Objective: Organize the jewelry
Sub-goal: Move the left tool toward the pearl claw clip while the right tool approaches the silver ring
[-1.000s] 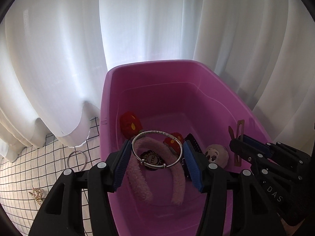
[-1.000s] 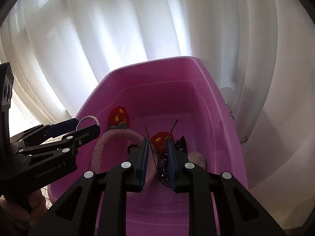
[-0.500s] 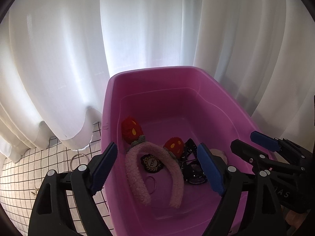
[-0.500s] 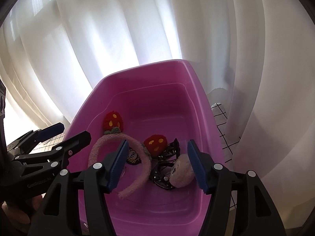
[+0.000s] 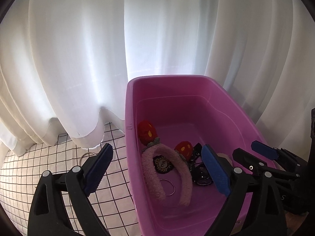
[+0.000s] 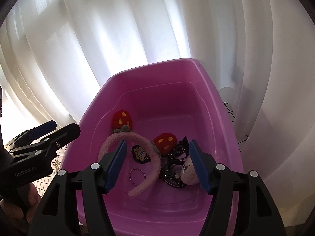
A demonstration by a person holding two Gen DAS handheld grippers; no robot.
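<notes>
Both the left gripper (image 5: 157,169) and right gripper (image 6: 156,164) gape empty; thin silver bangle (image 6: 137,176) lies in the pink plastic tub (image 6: 226,129); another metal ring (image 5: 86,156) remains on the gridded cloth (image 5: 39,157).

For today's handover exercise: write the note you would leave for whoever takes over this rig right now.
Left gripper: open, empty, straddling the left rim of the pink bin.
Right gripper: open, empty, over the bin.
In the bin: silver bangle, fuzzy pink headband with red strawberries, black badge, dark hair accessories, a small plush piece.
Done: those items are binned.
Left: another silver ring and a small gold piece lie on the checked cloth left of the bin.
</notes>
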